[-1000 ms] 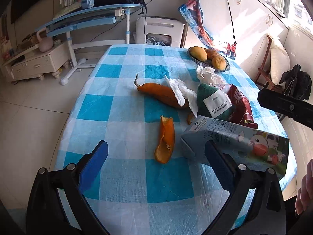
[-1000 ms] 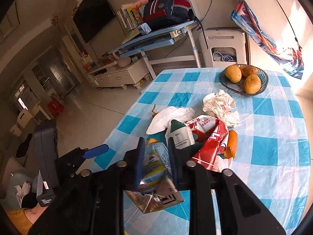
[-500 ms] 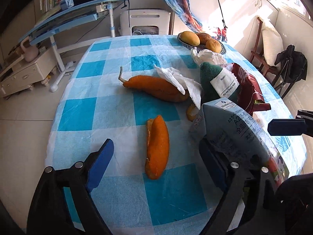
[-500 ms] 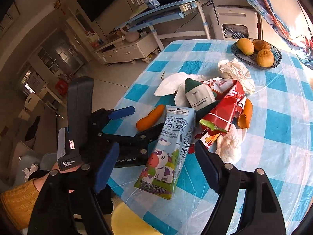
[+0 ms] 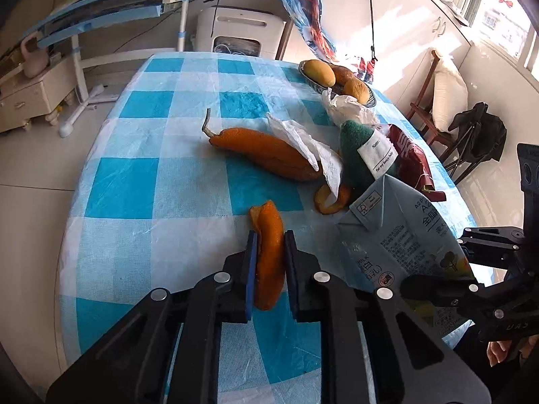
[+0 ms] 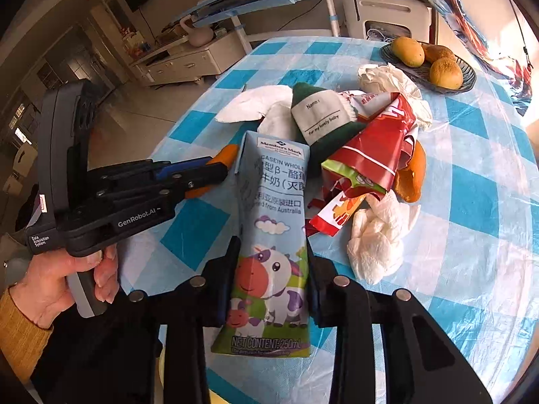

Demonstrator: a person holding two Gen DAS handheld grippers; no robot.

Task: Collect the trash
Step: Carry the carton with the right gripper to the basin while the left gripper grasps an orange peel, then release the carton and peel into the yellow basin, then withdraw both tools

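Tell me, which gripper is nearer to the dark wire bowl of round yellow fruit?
Right, though only slightly. The right gripper, clamping the blue milk carton, sits on the side of the table where the wire fruit bowl stands; the left gripper, pinching an orange peel strip, is further over.

You have a tabletop [image 5: 141,181] under a blue-and-white checked cloth. At its far end sits a dark bowl [image 6: 468,82] holding three yellow-brown fruits [image 6: 408,51]. Beyond the tabletop you see a white appliance [image 5: 241,33] against the wall, beside a blue tilted desk [image 5: 101,10]. A low cream drawer unit [image 6: 188,60] carries a pink vase [image 6: 198,35]. To your right stands a wooden chair [image 5: 434,101] with a white cushion [image 5: 448,97], and a dark bag [image 5: 478,134] hangs nearby.
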